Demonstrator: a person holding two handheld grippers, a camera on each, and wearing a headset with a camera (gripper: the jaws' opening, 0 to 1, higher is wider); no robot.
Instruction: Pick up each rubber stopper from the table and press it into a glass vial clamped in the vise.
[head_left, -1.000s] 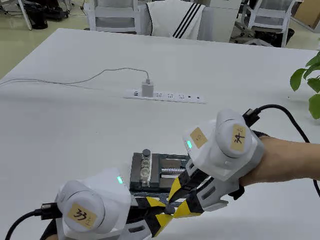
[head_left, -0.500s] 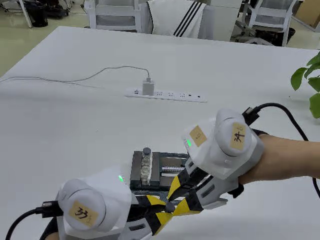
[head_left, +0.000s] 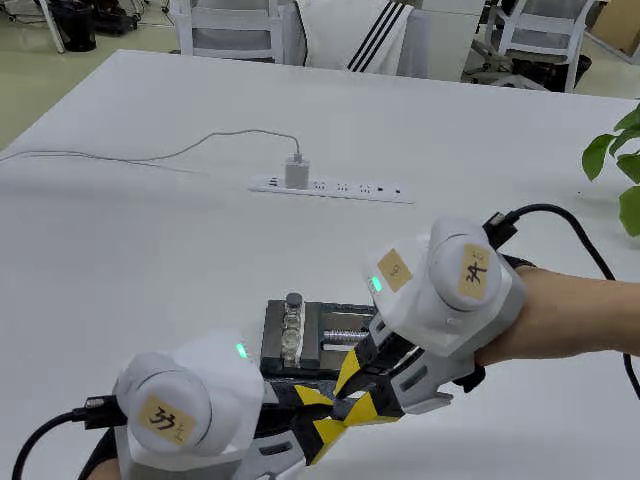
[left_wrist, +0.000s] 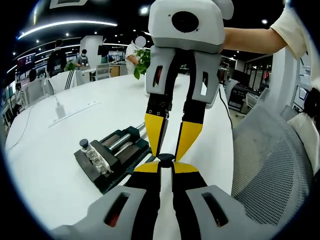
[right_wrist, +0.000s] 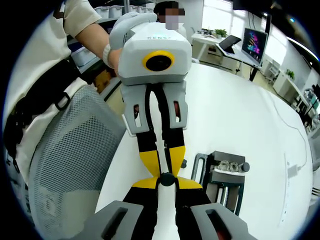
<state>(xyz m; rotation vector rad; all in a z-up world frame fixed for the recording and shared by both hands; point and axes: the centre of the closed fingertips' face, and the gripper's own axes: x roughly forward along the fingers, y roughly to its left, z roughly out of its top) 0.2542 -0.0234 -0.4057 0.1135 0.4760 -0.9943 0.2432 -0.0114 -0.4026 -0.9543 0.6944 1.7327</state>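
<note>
Barely anything's changing this last second: left tongs (left_wrist: 166, 165) and right tongs (right_wrist: 166, 182) are both staying clenched on 1 stopper (left_wrist: 166, 157) at 5 o'clock from the vise (head_left: 275, 340). I'm guessing a regrip, pressing not started.

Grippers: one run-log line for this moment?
phase: likely stopper handover | left gripper and right gripper: tip to tip, both pinching rubber stopper | vise: beside them, end vial capped

White table (head_left: 120, 250), black vise (head_left: 272, 338) standing on it — white power strip (head_left: 340, 190) farther back, cable (head_left: 245, 132) trailing left
</note>
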